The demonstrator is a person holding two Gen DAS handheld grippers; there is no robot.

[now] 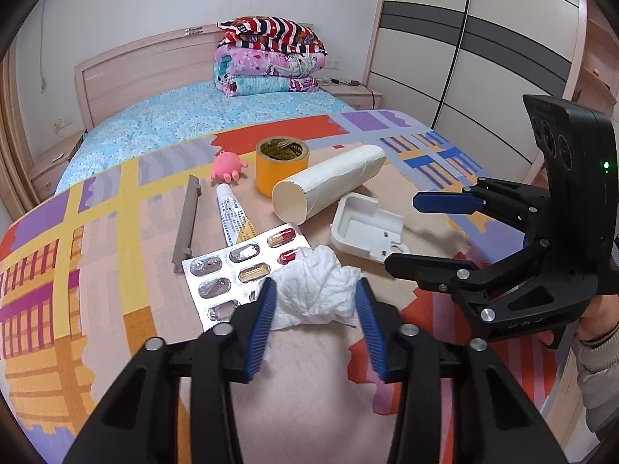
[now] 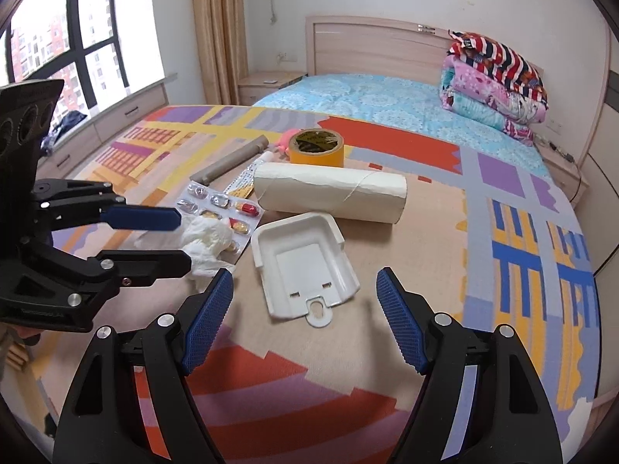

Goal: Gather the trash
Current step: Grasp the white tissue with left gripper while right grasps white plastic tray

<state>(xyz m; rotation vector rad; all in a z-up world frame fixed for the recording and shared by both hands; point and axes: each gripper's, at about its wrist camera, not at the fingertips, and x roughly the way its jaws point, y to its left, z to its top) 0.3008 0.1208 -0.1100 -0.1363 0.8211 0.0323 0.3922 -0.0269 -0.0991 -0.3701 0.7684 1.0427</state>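
I'm over the bed [image 1: 162, 123], where a patterned mat [image 1: 77, 255] is spread as the work surface, and that's why all the clutter sits in one patch near its middle, within reach of both tools.

Biggest piece: the white tube [image 1: 329, 183], lying on its side just behind the tray [image 2: 305, 266]; it could roll if nudged. The tray is open side up, tab toward me, and my right gripper [image 2: 305, 317] is lined up on it, fingers spread wide to either side and not touching. I read that as a staging pose, ready to take the tray next.

The tape roll [image 1: 281, 164] stands on its flat face behind the tube, so it stays put. The grey bar [image 1: 187, 222] and the ointment tube [image 1: 234, 212] lie flat, side by side, left of the tube. The pink toy [image 1: 228, 167] sits just left of the tape; I wouldn't call that trash.

The blister pack [image 1: 240, 266] lies flat, some capsules left in it, and the tissue [image 1: 317, 290] rests partly on its near corner. My left gripper [image 1: 317, 301] straddles that tissue, pads just beside the wad on each side, open with no squeeze showing yet. Closing should crush it easily; the risk is pinching the foil edge underneath.

No bin in either view.
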